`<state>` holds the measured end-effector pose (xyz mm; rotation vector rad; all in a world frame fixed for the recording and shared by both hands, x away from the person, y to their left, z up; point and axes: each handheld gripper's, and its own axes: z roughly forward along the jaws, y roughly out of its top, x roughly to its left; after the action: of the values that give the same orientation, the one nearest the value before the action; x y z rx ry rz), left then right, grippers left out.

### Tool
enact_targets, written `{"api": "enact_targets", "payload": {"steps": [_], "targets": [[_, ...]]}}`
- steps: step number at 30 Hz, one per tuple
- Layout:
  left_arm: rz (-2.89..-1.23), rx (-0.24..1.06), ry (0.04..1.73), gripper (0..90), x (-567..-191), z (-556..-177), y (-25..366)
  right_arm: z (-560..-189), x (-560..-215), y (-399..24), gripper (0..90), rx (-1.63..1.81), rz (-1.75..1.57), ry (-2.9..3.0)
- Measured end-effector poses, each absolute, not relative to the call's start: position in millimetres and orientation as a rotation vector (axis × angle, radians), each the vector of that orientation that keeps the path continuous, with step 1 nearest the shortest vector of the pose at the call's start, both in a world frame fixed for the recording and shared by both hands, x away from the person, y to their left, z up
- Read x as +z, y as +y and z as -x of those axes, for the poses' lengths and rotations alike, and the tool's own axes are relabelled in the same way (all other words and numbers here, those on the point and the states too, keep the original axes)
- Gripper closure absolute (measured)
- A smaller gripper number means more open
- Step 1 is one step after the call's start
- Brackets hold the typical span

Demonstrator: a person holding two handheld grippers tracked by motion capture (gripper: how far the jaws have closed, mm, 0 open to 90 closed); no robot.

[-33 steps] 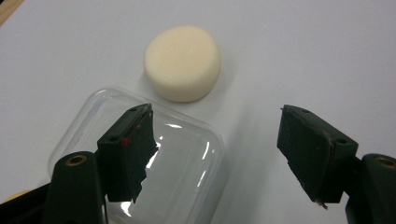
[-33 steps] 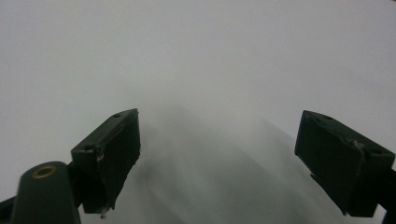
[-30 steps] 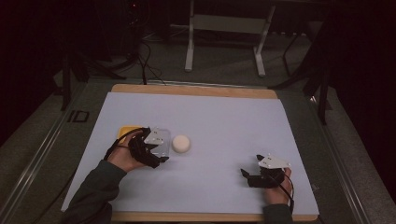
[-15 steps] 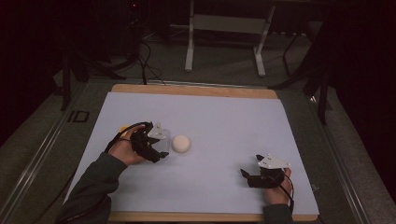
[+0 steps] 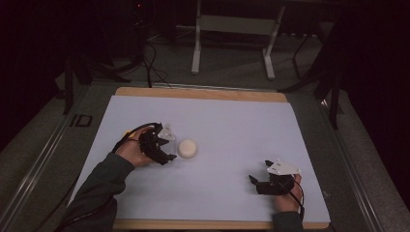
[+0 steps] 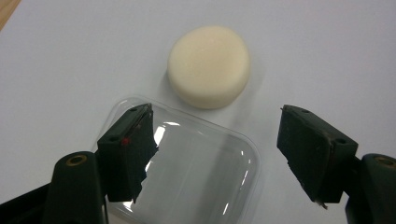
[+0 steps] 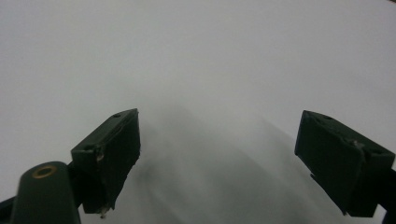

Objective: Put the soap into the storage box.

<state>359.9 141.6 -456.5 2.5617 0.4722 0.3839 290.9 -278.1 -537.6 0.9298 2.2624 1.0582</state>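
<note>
L gripper (image 6: 212, 154) jaws spread wide, hovering over a clear glossy plastic tray (image 6: 196, 177) w/ rounded corners, lying flat on the white sheet (image 5: 232, 125), looks empty. Just past the tray's rim, maybe touching, sits a cream puck-shaped soap bar (image 6: 208, 66), smooth matte, round w/ flat top; in high view it's left of centre on the sheet. R gripper (image 5: 256, 182) jaws also wide apart, holding nothing, low over bare sheet near front-right edge.

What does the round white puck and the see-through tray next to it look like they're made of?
Round puck: looks like soap or wax, matte cream, soft rounded edges, though the exact material is unclear. Clear tray: thin glossy plastic, with bright glints and the table showing through.
</note>
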Motion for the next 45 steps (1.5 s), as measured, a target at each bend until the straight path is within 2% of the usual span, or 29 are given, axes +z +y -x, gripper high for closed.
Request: {"api": "enact_targets", "payload": {"steps": [45], "targets": [[-2.679,0.282,0.442,24.4,-458.7,-394.8,115.1,-291.4,-537.8,-277.6,14.0,1.051,-0.921,2.271]]}}
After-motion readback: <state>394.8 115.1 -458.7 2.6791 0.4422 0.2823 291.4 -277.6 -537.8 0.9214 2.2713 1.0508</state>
